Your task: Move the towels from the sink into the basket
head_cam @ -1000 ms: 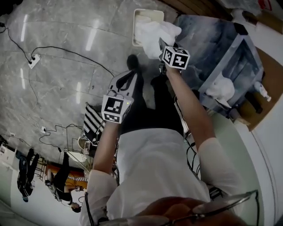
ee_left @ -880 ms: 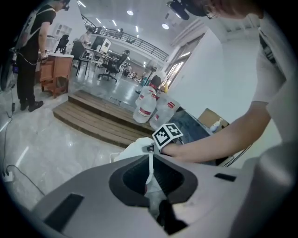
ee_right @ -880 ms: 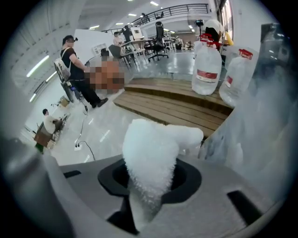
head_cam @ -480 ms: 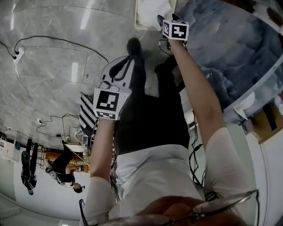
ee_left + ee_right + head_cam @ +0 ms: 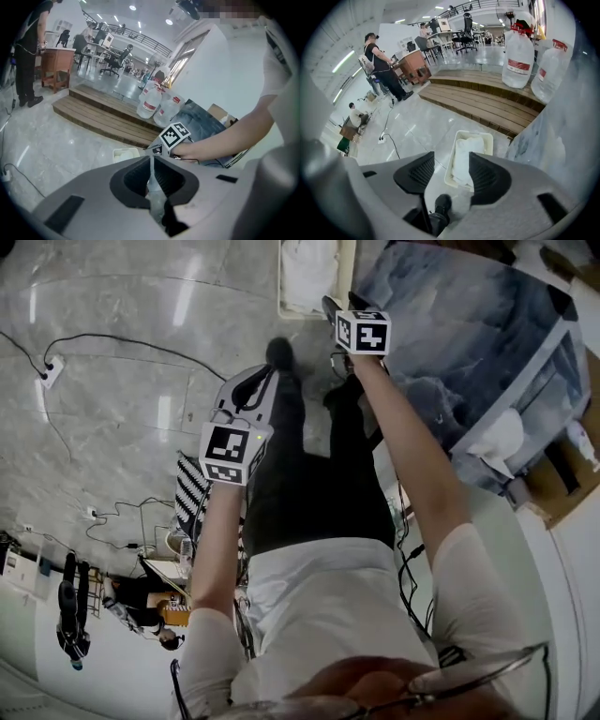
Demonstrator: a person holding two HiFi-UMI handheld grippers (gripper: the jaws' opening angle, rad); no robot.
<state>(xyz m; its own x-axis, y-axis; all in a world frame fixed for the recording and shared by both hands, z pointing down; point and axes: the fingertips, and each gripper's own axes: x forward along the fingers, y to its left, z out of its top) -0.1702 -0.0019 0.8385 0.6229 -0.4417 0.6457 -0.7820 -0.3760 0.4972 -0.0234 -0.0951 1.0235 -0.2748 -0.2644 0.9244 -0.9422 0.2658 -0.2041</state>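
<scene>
- Towels: basket towel (image 5: pixel 465 159) and sink towel (image 5: pixel 495 440), both white; neither is in a tool.
- Left tool (image 5: pixel 152 159): held out ahead of the person, angled forward and down. Jaws closed tip to tip, with only a sliver of floor showing beneath the tips. Nothing gripped.
- Right tool (image 5: pixel 451 157): further forward on an outstretched arm, pointing steeply down. Jaws stand apart and have just been closing a little; nothing is between them. The shoe and the basket show through the gap.
- Dark shoe (image 5: pixel 442 204): planted on the grey marble floor (image 5: pixel 122 352), just short of the basket.
- Floor cable (image 5: pixel 112 341): runs to a socket block well off to the person's left.
- Basket (image 5: pixel 474 133): pale, rectangular, on the floor close beside the marbled front of the sink unit. The basket towel lies lengthwise inside and fills most of it.
- Sink (image 5: pixel 542 399): to the person's right, with a grey rim above a blue-grey marbled panel. The sink towel sits bunched at the near end; I cannot tell whether it is inside the basin or on the rim.
- Brown surface (image 5: pixel 562 488): beside the sink, carrying a white bottle (image 5: pixel 579 440).
- Wooden platform (image 5: pixel 487 105): low and stepped, beyond the basket, with two large water jugs (image 5: pixel 518 56) standing on it.
- Far end of the room: desks and office chairs, with a standing person in dark clothes (image 5: pixel 379 65) beside a brown desk.
</scene>
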